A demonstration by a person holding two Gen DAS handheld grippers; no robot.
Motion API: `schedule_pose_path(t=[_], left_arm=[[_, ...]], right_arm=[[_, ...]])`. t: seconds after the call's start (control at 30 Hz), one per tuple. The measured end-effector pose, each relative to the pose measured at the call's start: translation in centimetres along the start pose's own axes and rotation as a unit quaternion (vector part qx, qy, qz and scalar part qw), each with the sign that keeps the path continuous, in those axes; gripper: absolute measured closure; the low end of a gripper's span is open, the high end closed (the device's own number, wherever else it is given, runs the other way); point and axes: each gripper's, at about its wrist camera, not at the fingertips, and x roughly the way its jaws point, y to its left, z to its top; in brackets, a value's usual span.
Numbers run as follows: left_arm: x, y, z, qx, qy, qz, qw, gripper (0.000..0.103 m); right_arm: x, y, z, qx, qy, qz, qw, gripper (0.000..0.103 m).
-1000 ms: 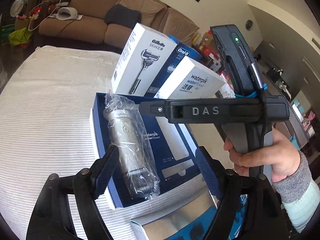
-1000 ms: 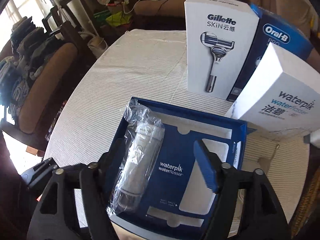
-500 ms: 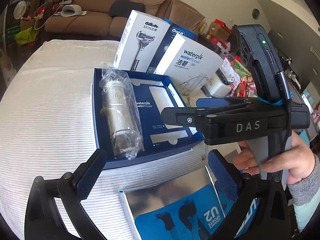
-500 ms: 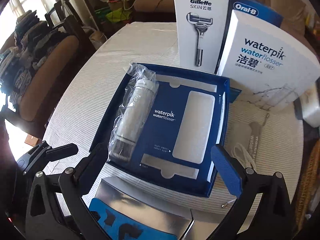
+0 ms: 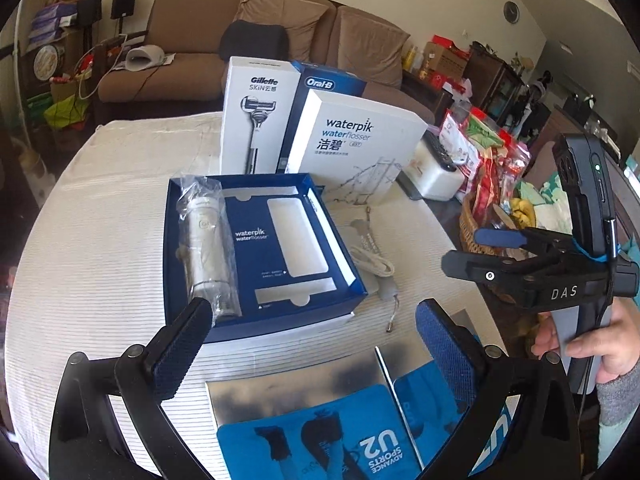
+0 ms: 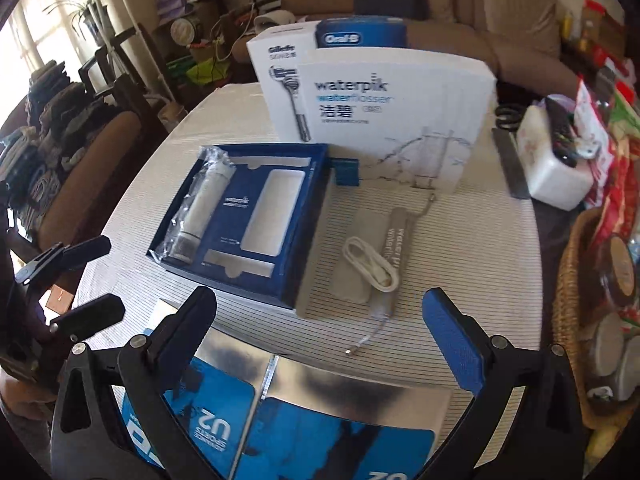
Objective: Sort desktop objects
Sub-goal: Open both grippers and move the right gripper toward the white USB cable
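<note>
Blue pads spread wide, holding nothing.
The left gripper and right gripper both hang open above the striped table, touching nothing. The flosser, in clear plastic, lies in the left slot of the blue box. A white cable lies just beside the box.

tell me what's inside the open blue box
The open blue box holds a water flosser in a plastic bag along its left side. Beside it are a bare white slot and a narrow one below. Anything under the blue insert is hidden.

flosser in tray, cable beside
</note>
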Motion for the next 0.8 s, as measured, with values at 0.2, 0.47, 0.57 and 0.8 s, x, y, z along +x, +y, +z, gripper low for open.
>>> schedule_pose_path(t=[0.2,0.47,0.57,0.8], left_arm=[[1.4,-3.7,1.8,0.018,0.003,0.025,0.9995,0.0],[5.3,-7.6,2.7,0.017,0.034,0.031,0.9988,0.0],[6.7,-8.0,3.0,0.003,0.042,0.02,0.9989,0.0],[8.8,-7.5,3.5,-0.012,0.051,0.013,0.9985,0.0]], right_arm=[[-1.4,-5.3,-1.4,0.041,-0.015,0.0,0.999,0.0],[0.1,-9.8,-2.6,0.084,-0.01,0.024,0.996,0.0],[1.3,-11.0,-3.1,0.093,-0.014,0.038,0.995,0.0],[5.0,-9.6,-3.4,0.017,-0.033,0.047,0.998,0.015]])
